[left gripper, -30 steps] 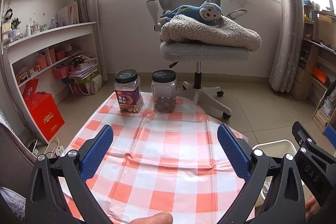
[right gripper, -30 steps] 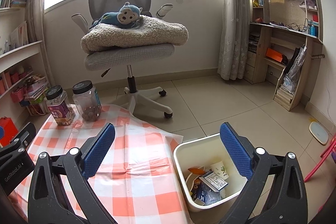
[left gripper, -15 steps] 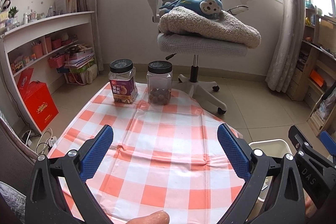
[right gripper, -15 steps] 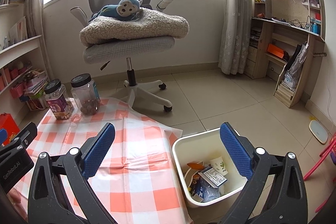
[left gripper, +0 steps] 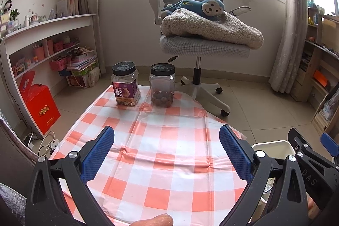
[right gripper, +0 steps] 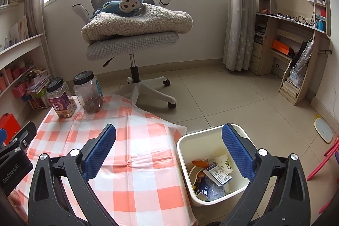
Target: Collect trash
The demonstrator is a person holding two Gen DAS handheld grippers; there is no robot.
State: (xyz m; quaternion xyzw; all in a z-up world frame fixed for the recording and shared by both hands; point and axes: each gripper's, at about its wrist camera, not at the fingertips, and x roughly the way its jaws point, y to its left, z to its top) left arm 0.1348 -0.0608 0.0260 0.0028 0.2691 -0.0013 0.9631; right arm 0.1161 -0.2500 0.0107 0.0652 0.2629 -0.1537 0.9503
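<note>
Now both empty grippers, left gripper and right gripper, gape; cream bin holds wrappers.

The checked tablecloth is a thin, glossy plastic sheet, creased along its fold lines, and the two jars at its far edge are clear smooth plastic with matt black lids. The bin beside its right edge is smooth cream plastic holding crumpled paper and foil wrappers. Both grippers, left gripper and right gripper, have matt black frames, bright metal screws and blue, finely textured rubbery pads.
</note>
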